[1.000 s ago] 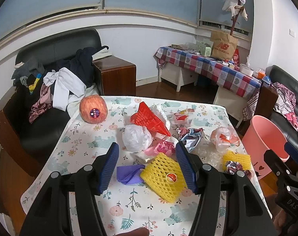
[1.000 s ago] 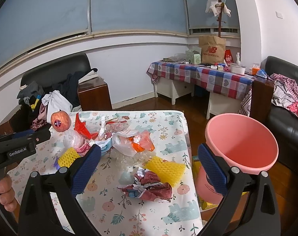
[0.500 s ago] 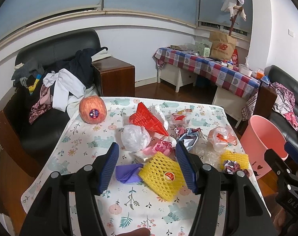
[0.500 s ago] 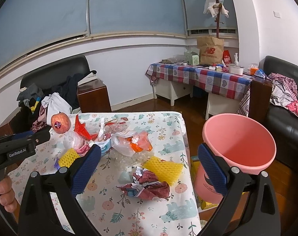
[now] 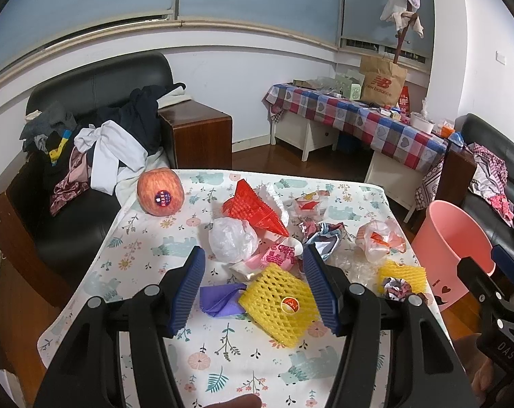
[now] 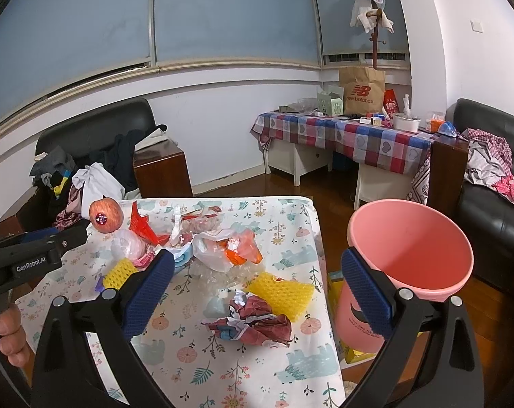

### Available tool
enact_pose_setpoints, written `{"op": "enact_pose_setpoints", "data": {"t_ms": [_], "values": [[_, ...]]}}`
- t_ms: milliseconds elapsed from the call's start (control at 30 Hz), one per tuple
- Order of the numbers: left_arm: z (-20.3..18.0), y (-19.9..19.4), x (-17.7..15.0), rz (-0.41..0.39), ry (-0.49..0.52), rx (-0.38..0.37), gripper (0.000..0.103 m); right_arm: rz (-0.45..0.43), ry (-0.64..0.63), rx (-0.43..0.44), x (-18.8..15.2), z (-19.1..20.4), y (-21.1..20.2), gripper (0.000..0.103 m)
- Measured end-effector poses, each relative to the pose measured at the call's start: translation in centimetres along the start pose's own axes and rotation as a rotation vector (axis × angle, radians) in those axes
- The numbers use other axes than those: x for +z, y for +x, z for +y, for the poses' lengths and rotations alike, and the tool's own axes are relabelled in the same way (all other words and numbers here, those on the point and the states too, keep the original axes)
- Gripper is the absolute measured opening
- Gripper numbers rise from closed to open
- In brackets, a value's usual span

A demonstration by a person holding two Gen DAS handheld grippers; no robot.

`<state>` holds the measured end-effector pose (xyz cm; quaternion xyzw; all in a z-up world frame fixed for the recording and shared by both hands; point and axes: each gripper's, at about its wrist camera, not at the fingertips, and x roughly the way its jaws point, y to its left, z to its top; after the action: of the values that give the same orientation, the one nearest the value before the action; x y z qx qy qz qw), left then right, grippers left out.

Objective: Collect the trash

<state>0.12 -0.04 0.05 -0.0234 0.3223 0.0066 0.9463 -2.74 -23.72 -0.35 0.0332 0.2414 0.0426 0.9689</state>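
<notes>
Trash lies on a table with a floral cloth (image 5: 148,244). My left gripper (image 5: 253,289) is open above a yellow foam net (image 5: 279,306) and a purple wrapper (image 5: 219,301). Behind them lie a white plastic bag (image 5: 231,239), a red foam net (image 5: 257,209) and a pink packet (image 5: 279,253). My right gripper (image 6: 257,292) is open and empty above a crumpled red wrapper (image 6: 253,323) and a second yellow net (image 6: 282,292). A pink bin (image 6: 409,258) stands on the floor right of the table; it also shows in the left wrist view (image 5: 455,241).
An apple (image 5: 160,195) with a sticker sits at the table's far left. A clear bag with orange scraps (image 6: 228,250) lies mid-table. A black sofa with clothes (image 5: 87,142) stands behind on the left. A checked side table (image 6: 345,136) stands at the back.
Both grippers have drawn back and risen slightly, so the trash sits a little farther off. Both stay open. Nothing on the table has moved.
</notes>
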Motion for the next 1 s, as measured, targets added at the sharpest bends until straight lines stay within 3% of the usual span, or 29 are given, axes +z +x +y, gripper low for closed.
{"op": "enact_pose_setpoints", "data": {"t_ms": [533, 833, 1000], "values": [[-1.0, -0.9, 0.7, 0.001, 0.000, -0.017, 0.060, 0.013, 0.011, 0.006, -0.5, -0.6, -0.3, 0.099], [-0.2, -0.1, 0.0, -0.002, -0.007, -0.044, 0.060, 0.066, 0.053, 0.013, -2.3, -2.6, 0.4, 0.099], [1.2, 0.9, -1.0, 0.036, -0.009, -0.100, 0.060, 0.094, 0.061, 0.033, -3.5, -3.4, 0.7, 0.099]]}}
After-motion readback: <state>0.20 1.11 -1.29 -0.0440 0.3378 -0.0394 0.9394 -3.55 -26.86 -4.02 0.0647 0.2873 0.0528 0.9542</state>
